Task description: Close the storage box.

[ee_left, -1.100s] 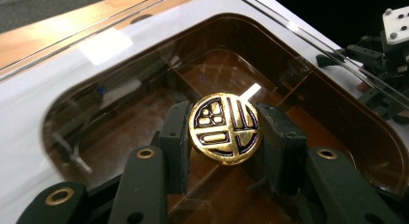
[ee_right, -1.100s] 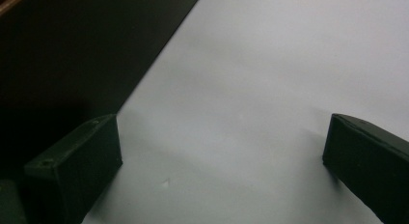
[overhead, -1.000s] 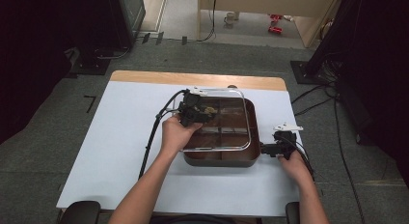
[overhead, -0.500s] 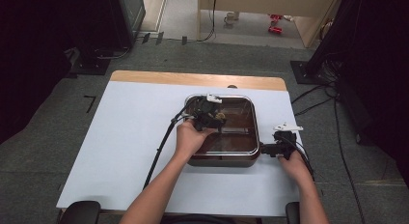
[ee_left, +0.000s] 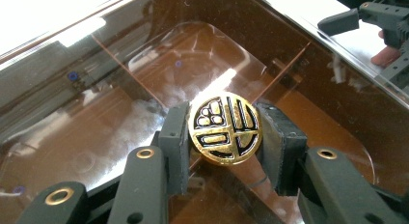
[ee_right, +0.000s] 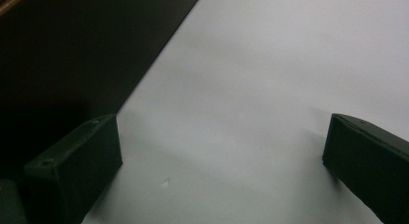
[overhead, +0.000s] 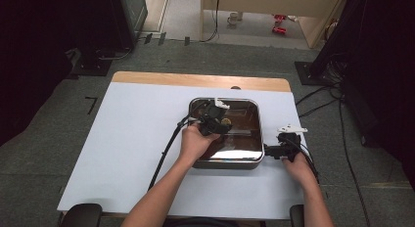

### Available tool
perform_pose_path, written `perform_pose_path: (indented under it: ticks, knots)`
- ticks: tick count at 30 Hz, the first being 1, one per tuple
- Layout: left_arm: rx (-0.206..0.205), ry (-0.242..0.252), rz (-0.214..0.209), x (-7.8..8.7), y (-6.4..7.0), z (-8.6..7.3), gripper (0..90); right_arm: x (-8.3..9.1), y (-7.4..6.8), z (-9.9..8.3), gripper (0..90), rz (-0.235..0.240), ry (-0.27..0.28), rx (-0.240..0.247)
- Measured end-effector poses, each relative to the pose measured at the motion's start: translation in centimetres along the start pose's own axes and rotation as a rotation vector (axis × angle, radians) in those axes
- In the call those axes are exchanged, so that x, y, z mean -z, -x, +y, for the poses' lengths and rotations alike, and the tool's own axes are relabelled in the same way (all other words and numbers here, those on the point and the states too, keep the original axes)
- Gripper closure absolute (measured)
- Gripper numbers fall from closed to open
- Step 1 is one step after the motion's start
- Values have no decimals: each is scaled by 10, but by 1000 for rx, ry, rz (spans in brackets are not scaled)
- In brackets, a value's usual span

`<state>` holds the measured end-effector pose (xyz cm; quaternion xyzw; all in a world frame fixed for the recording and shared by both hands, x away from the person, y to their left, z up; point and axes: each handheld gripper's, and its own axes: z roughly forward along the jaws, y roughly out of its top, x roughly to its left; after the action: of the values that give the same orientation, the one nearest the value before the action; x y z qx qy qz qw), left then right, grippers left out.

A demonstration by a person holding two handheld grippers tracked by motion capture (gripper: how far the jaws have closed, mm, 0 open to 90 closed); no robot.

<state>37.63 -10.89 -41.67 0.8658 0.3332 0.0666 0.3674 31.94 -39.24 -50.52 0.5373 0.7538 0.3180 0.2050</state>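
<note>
We see the left gripper (overhead: pixel 219 123) over the pan (overhead: pixel 247 158), its jaws clamped on the gold knob (ee_left: pixel 224 127) of the glass lid (ee_left: pixel 289 79). In the left gripper view the 2 pads (ee_left: pixel 176 137) press the knob from both sides, and the knob sits flat on the brown tinted glass, its black and gold emblem facing us. The lid covers the pan, which stands on the white surface (overhead: pixel 122 153) toward its right half.

Compared with 1 s ago, the lid has changed place: then it was tilted, its metal rim raised above the far edge of the pan; at 0.5 s ago it was nearly down; now it lies seated in the pan's rim. The left hand (overhead: pixel 195 141) has moved with it, from the pan's left far corner toward the pan's middle.

The right gripper (overhead: pixel 274 151) has stayed where it was, at the pan's right side near the front corner, held by the right hand (overhead: pixel 298 168). In the right gripper view its jaws stand wide apart with bare white surface between them and the pan's dark wall (ee_right: pixel 72 50) at the left. In the high view its tips look close to the pan; we cannot tell whether they touch.
</note>
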Motion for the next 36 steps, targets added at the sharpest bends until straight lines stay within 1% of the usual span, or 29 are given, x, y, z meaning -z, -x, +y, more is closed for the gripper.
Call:
perform_pose_path:
  ticks: [1,2,7,8,11,13,15,18,21,22,23,24,25,26,27,28,30,31,32,33,34,36]
  knots:
    - [8,-4,-4,-1,-1,-1,594,0,0,0,0,0,-1,1]
    - [8,5,-7,-1,-1,-1,593,0,0,0,0,1,-1,1]
    - [-6,22,-13,-2,-2,-3,584,0,0,0,0,0,-1,1]
    - [-4,39,-21,-1,-3,-3,571,0,0,0,0,0,-1,0]
    - [3,72,-31,4,-5,-1,496,0,0,0,0,0,0,0]
    - [-2,85,-37,8,-7,-1,469,0,0,0,0,0,-1,-1]
    - [-6,91,-52,12,-9,0,447,0,0,0,0,0,-1,-1]
    - [-26,96,-51,18,-12,-1,409,0,0,0,0,1,-1,-1]
    - [-54,98,-68,25,-15,-2,378,0,0,0,0,1,0,-1]
    - [-56,102,-65,28,-15,-2,376,0,0,0,0,0,1,1]
    - [-53,98,-53,31,-15,-3,376,0,0,0,0,1,1,0]
    - [-53,98,-53,31,-15,-3,372,0,0,0,0,1,1,0]
    - [-65,90,-32,36,-15,-4,367,0,0,0,0,1,-1,0]
    - [-81,82,-30,38,-15,-5,360,0,0,0,0,1,0,0]
    - [-95,80,-37,41,-16,-6,356,0,0,0,0,1,0,0]
    - [-100,82,-47,44,-17,-7,352,0,0,0,0,1,0,0]
    - [-93,89,-73,50,-21,-11,333,0,0,0,0,1,0,0]
    - [-90,89,-93,53,-23,-13,324,0,0,0,0,1,1,2]
    - [-73,96,-114,55,-26,-15,313,0,0,0,0,1,1,2]
    - [-55,100,-126,58,-29,-17,295,0,0,0,0,1,1,2]
    - [-42,108,-133,61,-32,-19,281,0,0,0,0,1,1,2]
    - [-43,110,-131,67,-36,-24,277,0,0,0,0,1,0,0]
